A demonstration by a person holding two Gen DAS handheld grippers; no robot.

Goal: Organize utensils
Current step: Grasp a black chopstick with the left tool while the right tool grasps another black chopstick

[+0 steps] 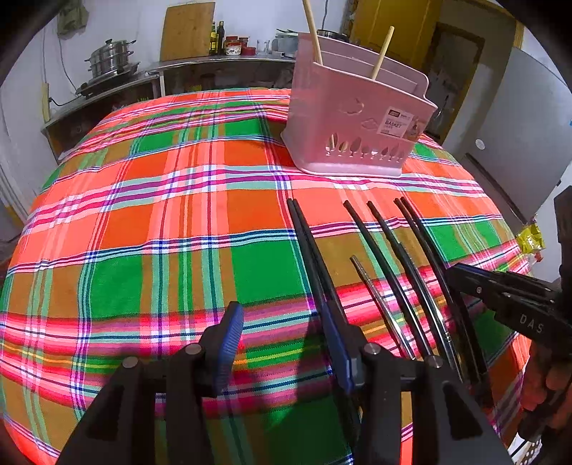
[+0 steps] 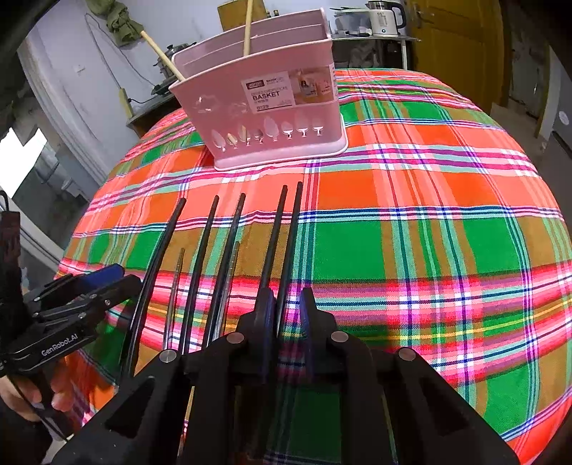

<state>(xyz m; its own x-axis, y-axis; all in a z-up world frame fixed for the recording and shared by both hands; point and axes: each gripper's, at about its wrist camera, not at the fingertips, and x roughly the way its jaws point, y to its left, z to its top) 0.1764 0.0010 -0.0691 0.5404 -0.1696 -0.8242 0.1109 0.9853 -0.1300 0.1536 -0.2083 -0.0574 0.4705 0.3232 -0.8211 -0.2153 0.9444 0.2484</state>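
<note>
Several black chopsticks (image 1: 389, 250) lie side by side on the plaid tablecloth (image 1: 178, 232), with a thin metal one (image 1: 379, 297) among them; they also show in the right wrist view (image 2: 211, 250). A pink utensil basket (image 1: 350, 121) stands behind them and holds two wooden chopsticks (image 1: 312, 32); it also shows in the right wrist view (image 2: 264, 103). My left gripper (image 1: 282, 318) is open, its right finger beside the leftmost black pair (image 1: 307, 243). My right gripper (image 2: 286, 304) is narrowly closed around the rightmost black chopstick (image 2: 291, 232), low at the table.
A kitchen counter (image 1: 214, 64) with a steel steamer pot (image 1: 111, 57), bottles and a cutting board runs behind the table. A yellow door (image 2: 461, 46) and a kettle (image 2: 384, 18) stand at the back. A grey fridge (image 1: 518, 125) is right of the table.
</note>
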